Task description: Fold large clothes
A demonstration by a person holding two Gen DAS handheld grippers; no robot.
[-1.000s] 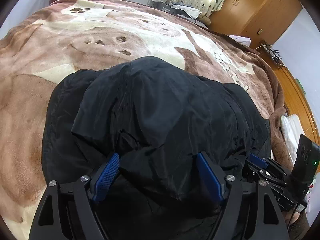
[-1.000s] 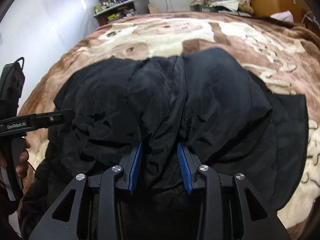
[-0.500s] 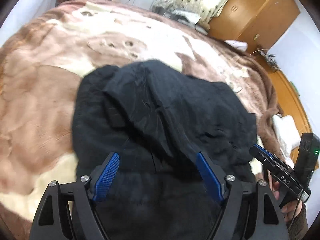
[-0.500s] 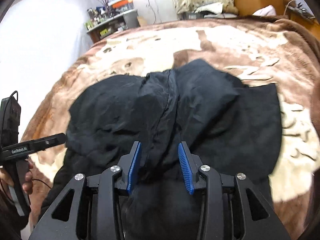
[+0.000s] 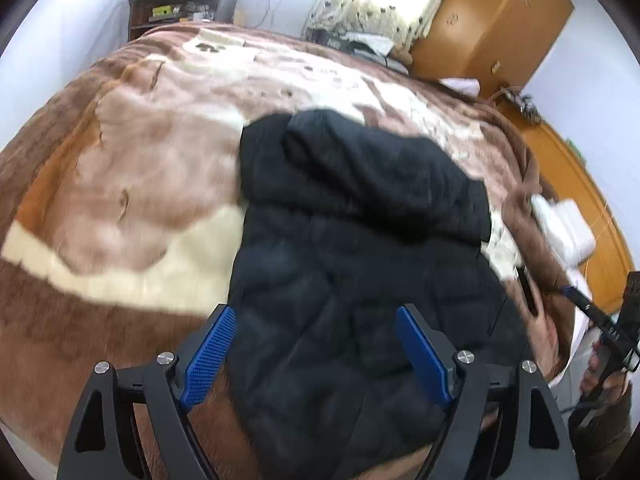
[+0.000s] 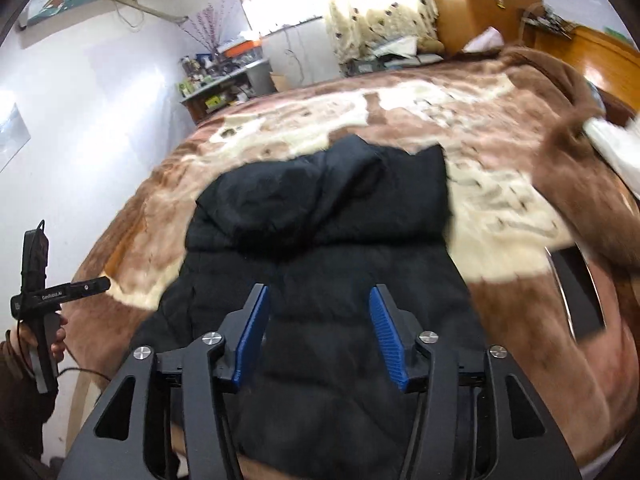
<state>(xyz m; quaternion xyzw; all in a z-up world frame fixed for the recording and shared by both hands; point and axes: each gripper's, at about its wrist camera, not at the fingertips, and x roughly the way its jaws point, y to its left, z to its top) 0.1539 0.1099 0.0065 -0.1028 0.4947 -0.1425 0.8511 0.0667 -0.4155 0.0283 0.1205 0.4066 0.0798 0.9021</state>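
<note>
A black padded jacket [image 5: 352, 264] lies on the brown and cream blanket [image 5: 132, 184], its far part folded over into a thicker hump; it also shows in the right wrist view [image 6: 320, 248]. My left gripper [image 5: 316, 348] is open and empty, raised above the jacket's near part. My right gripper [image 6: 320, 332] is open and empty too, raised above the near part. The right gripper shows at the right edge of the left wrist view [image 5: 600, 320], and the left gripper shows at the left of the right wrist view [image 6: 60, 292].
The blanket [image 6: 500, 200] covers a wide bed. A dark flat device [image 6: 580, 292] lies on it right of the jacket. White folded cloth [image 5: 564, 228] sits at the bed's right edge. A wooden wardrobe [image 5: 492, 20] and a cluttered shelf [image 5: 180, 8] stand beyond the bed.
Both grippers have pulled back and up from the jacket. The right gripper, narrower on a fold of black fabric before, has opened and let it go. The jacket now lies flatter.
</note>
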